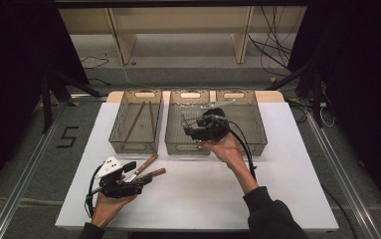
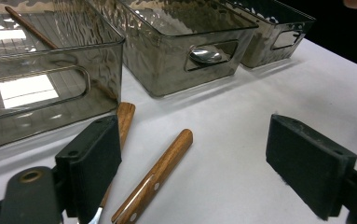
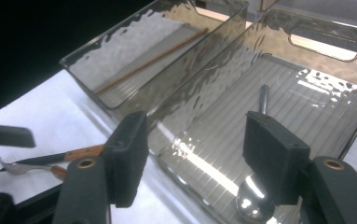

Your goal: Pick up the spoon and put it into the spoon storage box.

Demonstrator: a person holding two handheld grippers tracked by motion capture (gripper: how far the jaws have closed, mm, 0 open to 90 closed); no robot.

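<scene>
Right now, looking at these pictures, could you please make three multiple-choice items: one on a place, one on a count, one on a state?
1. Where does the spoon lie?
A. middle bin
B. left bin
C. on the table

2. How many wooden-handled utensils lie on the white table?
A. one
B. two
C. four

3. How are the right gripper jaws?
A. shut on the spoon
B. shut, empty
C. open, empty

Answers: 1 A, the spoon rests on that bin's ribbed floor; 2 B, two handles lie side by side; 3 C, the pads stand apart above the spoon.

Spoon (image 3: 254, 198) in middle bin (image 3: 306, 93)
</scene>
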